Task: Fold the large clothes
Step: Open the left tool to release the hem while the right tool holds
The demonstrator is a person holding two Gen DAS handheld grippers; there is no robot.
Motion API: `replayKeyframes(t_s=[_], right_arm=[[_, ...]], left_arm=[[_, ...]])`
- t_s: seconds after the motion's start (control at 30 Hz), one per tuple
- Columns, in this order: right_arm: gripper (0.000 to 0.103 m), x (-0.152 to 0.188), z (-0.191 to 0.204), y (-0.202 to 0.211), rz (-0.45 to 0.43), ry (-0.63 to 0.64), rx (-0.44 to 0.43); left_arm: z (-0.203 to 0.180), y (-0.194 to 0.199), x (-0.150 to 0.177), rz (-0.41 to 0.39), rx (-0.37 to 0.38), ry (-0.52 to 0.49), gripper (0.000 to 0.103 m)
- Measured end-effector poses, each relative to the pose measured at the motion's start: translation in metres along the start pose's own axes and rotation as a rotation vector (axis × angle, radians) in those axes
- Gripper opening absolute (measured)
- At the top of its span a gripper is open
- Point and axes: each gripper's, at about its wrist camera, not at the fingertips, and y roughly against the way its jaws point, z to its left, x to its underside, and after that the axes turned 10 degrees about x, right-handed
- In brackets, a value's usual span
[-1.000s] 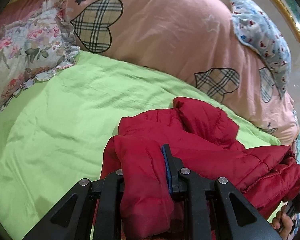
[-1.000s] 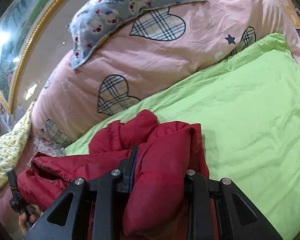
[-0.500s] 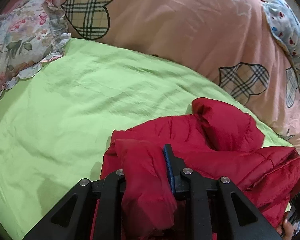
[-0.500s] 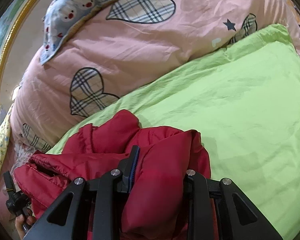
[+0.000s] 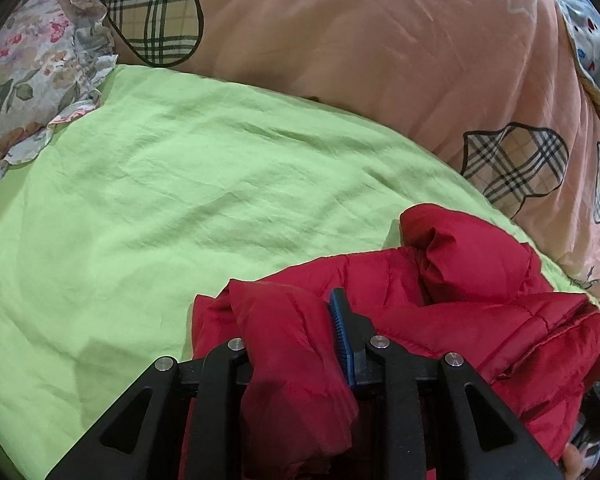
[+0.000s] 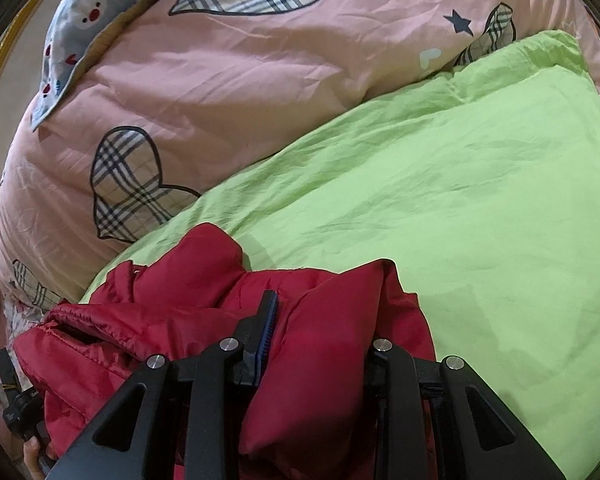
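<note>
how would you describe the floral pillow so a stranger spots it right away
Start at the lime-green sheet spread over the bed, then follow it to its far left corner. The floral pillow lies there beside the pink quilt: it alone has a ruffled edge and a faded rose print, not plaid hearts.

A red jacket [image 5: 472, 300] is pinched by the left gripper [image 5: 296, 344], with a puffy fold squeezed between its two fingers. The jacket is bunched up at the near right edge of a green sheet [image 5: 180, 208]. A pink quilt [image 5: 380, 48] is piled along the sheet's far edge.
</note>
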Motion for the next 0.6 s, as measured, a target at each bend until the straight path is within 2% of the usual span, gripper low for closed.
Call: replayKeyframes(t_s=[0.13,0.3,0.37,0.47,0.6], right_arm=[[0.027,0.000,-0.002,-0.005,-0.003,-0.007,-0.001],[0.027,0.000,-0.002,-0.008,-0.008,-0.012,-0.002],[0.027,0.000,-0.002,-0.010,-0.007,-0.014,0.003],[0.027,-0.002,-0.003,-0.013,0.000,-0.022,0.005],[0.027,-0.003,-0.002,-0.017,0.006,-0.023,0.013]], left_arm=[[0.004,0.014,0.003,-0.019,0.051,-0.005,0.031],[0.000,0.052,0.014,-0.046,0.050,-0.049,0.045],[-0.003,0.076,0.021,-0.084,0.022,-0.071,0.064],[-0.010,0.108,0.036,-0.123,0.056,-0.094,0.065],[-0.034,0.125,0.066,-0.088,0.148,-0.145,0.064]])
